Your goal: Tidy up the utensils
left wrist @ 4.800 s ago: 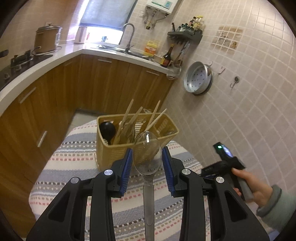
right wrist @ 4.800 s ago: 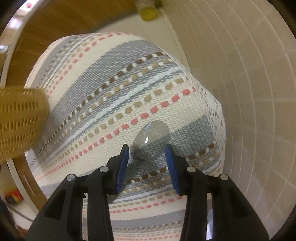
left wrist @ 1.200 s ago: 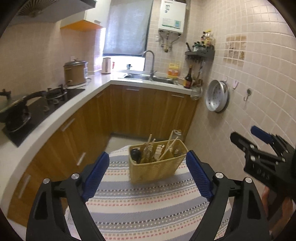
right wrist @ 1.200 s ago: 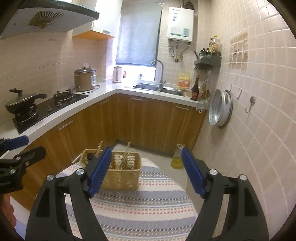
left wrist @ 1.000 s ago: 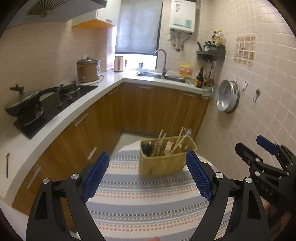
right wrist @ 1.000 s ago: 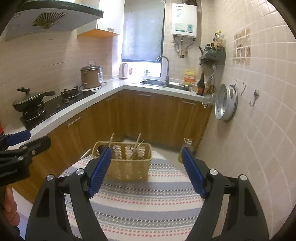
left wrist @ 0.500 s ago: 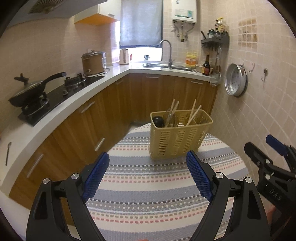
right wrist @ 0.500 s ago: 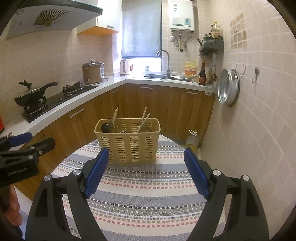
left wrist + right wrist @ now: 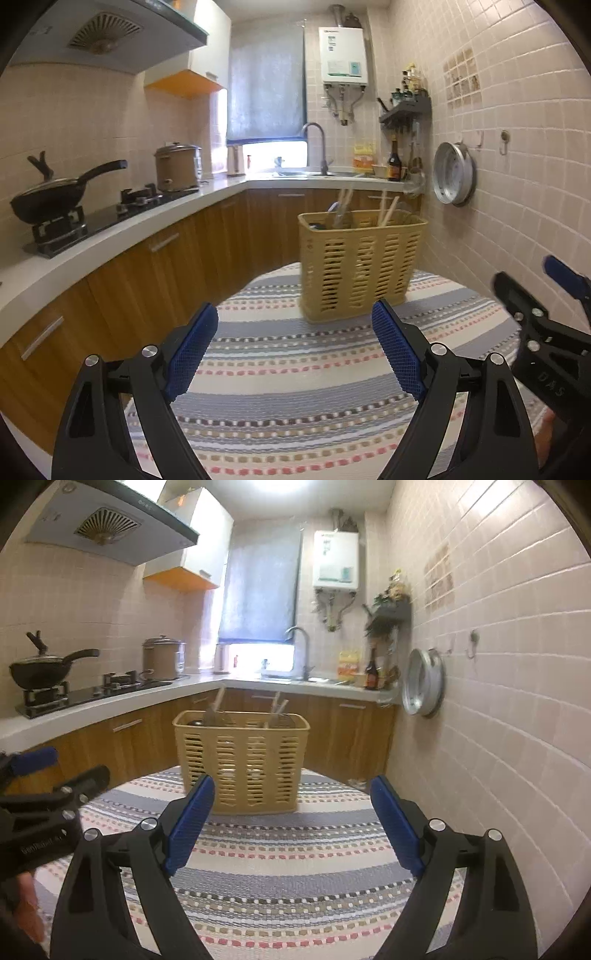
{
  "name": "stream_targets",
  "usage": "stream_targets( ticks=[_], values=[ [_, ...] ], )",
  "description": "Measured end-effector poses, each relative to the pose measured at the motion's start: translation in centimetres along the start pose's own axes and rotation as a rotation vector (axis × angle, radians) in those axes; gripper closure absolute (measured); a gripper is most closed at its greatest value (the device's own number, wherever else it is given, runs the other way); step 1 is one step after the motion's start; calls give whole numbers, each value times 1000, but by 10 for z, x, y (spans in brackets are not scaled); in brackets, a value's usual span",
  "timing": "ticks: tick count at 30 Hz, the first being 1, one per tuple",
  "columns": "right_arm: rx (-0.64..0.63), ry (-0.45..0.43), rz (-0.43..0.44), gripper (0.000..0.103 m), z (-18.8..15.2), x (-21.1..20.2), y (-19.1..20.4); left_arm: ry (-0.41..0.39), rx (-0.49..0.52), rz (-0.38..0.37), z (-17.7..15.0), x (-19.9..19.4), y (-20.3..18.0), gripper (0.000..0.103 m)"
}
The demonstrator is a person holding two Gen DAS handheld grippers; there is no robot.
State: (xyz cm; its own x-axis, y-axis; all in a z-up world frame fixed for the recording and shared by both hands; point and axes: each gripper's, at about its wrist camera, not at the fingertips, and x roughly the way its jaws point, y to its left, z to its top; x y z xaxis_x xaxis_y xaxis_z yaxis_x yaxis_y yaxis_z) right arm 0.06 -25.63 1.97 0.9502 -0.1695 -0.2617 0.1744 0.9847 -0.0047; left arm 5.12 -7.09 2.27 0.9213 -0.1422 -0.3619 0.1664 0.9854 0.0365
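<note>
A yellow slotted utensil basket (image 9: 360, 266) stands on the round table with the striped cloth (image 9: 295, 373). Chopsticks and spoon handles (image 9: 345, 206) stick up out of it. My left gripper (image 9: 294, 308) hovers low over the cloth in front of the basket, open and empty. My right gripper (image 9: 291, 781) is beside it to the right, facing the same basket (image 9: 242, 760). Its jaws are opening with nothing between them. Each wrist view catches the other gripper at its edge: the right gripper (image 9: 535, 295) and the left gripper (image 9: 55, 771).
A wooden cabinet run with a white counter (image 9: 147, 225) curves round the left and back. It carries a pan on the stove (image 9: 51, 199), a cooker pot (image 9: 177, 170) and a sink tap (image 9: 317, 147). The tiled wall (image 9: 498, 720) with a hung metal tray (image 9: 423, 685) lies close on the right.
Both grippers have sunk towards the table and levelled out, so the basket looks larger and higher. The spoons held several seconds ago are gone from both. The right jaws stand slightly wider.
</note>
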Motion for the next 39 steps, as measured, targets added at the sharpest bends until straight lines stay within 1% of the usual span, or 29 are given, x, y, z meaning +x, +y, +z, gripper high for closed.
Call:
stream_targets(
  ticks=[1,3,5,7,10,13,15,20,22,25,30,35,39],
  values=[
    [14,-9,-19,21,-5,0,-1,-19,-6,6,-3,0,3,20],
    [34,-15,-36,20,-11,2,-3,-69,-4,46,-12,0,5,20],
    [56,-25,-37,20,-18,5,-7,-112,-20,41,-15,0,7,20],
    [70,-36,-54,20,-24,6,-10,-136,-23,37,-17,-1,7,19],
    [109,-33,-57,19,-33,6,-16,-180,-24,55,-20,-4,3,15],
    [106,-40,-72,19,-34,5,-16,-180,-41,50,-21,-4,5,14],
    [103,-43,-73,17,-35,4,-16,-180,-43,54,-22,-5,4,13],
    [94,-32,-60,12,-39,5,-13,-219,-14,83,-33,0,-1,13],
    [88,-35,-61,11,-40,3,-12,-193,-4,74,-34,5,-3,13],
    [80,-35,-57,11,-40,3,-10,-208,-11,76,-34,2,-2,11],
    [79,-42,-54,11,-40,2,-10,-185,-17,80,-34,7,-1,11],
    [84,-51,-58,10,-41,0,-11,-217,-6,94,-37,0,-2,10],
    [80,-53,-61,10,-40,-1,-9,-224,-10,88,-37,-1,0,9]
  ],
)
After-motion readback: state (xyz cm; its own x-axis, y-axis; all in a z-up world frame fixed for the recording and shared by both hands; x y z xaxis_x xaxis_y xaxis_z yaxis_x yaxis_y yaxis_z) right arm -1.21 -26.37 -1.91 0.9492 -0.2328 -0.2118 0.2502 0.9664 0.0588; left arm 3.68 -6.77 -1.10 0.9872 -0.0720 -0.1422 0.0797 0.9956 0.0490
